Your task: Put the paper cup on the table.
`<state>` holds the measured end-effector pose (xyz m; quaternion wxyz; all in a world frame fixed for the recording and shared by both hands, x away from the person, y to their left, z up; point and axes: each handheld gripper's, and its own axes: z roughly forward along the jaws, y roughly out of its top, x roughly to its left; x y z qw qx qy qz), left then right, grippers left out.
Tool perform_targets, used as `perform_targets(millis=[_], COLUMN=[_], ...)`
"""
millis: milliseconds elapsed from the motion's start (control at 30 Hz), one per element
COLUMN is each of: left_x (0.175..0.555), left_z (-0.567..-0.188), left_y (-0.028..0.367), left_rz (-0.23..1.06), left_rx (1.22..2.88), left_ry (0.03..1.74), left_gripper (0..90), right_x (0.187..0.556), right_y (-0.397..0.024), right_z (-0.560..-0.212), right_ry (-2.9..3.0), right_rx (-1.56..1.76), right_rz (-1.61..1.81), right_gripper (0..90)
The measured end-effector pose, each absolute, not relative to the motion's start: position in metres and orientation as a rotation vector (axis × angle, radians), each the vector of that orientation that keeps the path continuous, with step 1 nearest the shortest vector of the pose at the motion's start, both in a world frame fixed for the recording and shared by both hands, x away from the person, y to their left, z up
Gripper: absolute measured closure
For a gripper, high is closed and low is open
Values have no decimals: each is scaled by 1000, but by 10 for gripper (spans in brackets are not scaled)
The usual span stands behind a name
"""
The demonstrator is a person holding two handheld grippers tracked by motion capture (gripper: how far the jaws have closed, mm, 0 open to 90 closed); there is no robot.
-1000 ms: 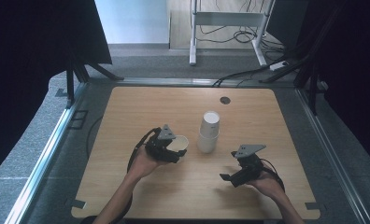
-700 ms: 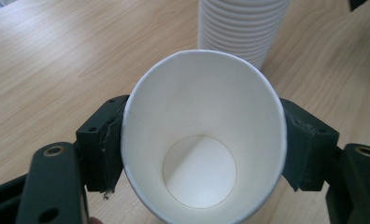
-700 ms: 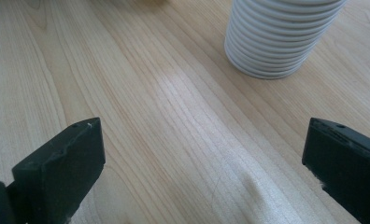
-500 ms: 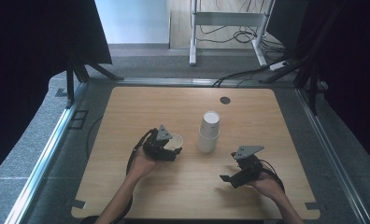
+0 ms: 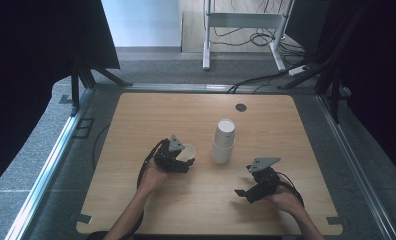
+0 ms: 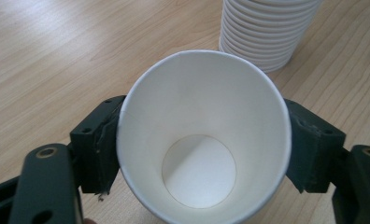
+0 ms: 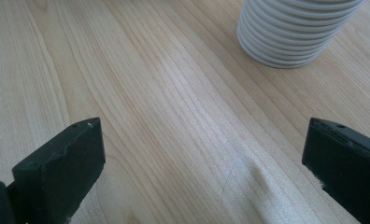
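The left tool (image 5: 185, 159) has a single white paper cup (image 6: 204, 135) between its jaws, mouth toward its camera; the jaws have just been opening, pads still touching the cup's sides. Just beyond stands the stack of paper cups (image 5: 223, 141) on the bench (image 5: 136, 120). The right tool (image 5: 242, 192) is spread wide and empty, with the stack ahead of it.

White paper cup (image 6: 204, 140), empty, mouth up, slightly squeezed oval, just beside the cup stack (image 5: 223, 141)
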<state>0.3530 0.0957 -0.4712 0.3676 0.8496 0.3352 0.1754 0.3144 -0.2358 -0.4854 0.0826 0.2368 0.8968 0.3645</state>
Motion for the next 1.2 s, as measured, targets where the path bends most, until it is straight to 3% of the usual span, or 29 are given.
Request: perform_targets(millis=[733,1200], left_x=[351,329], left_z=[-467,-461], left_y=[94,106], left_rz=[410,421], left_rx=[2159,2136], left_ry=[885,900], left_gripper=[11,0], right_x=[315,313], right_y=[-236,-235], right_z=[-489,-488], right_ry=[2685,2675], right_rx=[722,735], right_rz=[1058,1053], right_gripper=[0,0])
